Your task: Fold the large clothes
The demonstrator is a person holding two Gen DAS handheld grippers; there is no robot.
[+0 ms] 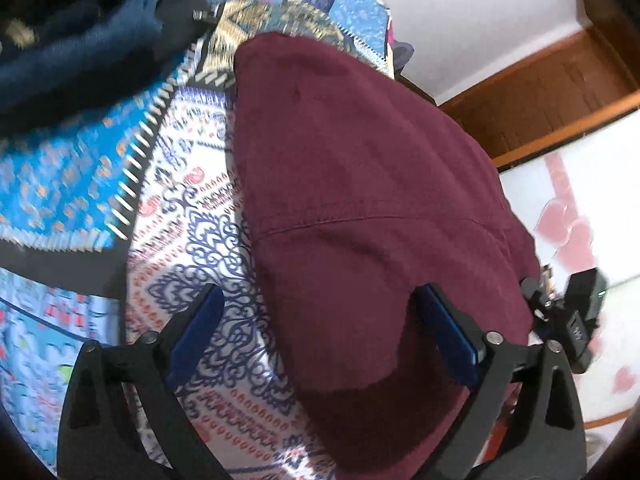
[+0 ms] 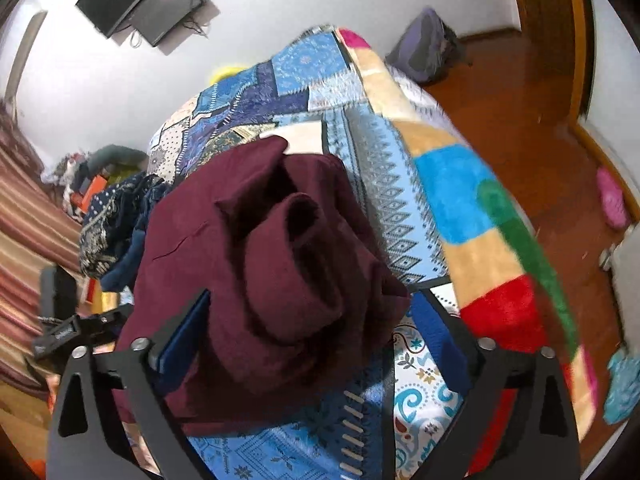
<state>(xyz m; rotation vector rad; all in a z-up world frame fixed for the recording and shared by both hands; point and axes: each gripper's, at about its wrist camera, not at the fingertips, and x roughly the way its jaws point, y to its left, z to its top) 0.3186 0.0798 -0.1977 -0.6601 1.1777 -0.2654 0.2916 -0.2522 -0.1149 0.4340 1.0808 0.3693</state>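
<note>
Left gripper (image 1: 320, 320): jaws spread wide, blue pads on black fingers, pointing steeply down at the bed. Nothing pinched. The near edge of the maroon garment (image 1: 360, 184) lies in the gap between the pads; the right pad sits just beside the cloth, and whether it touches cannot be told. The left pad stands over bare patterned cover.

Right gripper (image 2: 308, 312): jaws spread wide, same blue pads. A bunched, rolled mass of the maroon garment (image 2: 276, 248) lies between the fingers, loose, not squeezed. Its body also shows at the right edge of the left wrist view, by the garment's near right side.

Maroon garment: one item, on the patchwork bedcover (image 2: 320, 80), toward the bed's near end. Smooth, with a stitched seam across it on the left-hand side; crumpled into folds on the right-hand side.

Patchwork bedcover: blue, white and paisley panels over the bed top.

Dark blue clothes (image 2: 116, 216): a heap, some with pale print, on the bed's left side, just beside the garment.

Colour-block blanket (image 2: 480, 220): beige, blue, green and red, along the bed's right edge.

Wooden floor (image 2: 520, 100): beyond the right edge.
</note>
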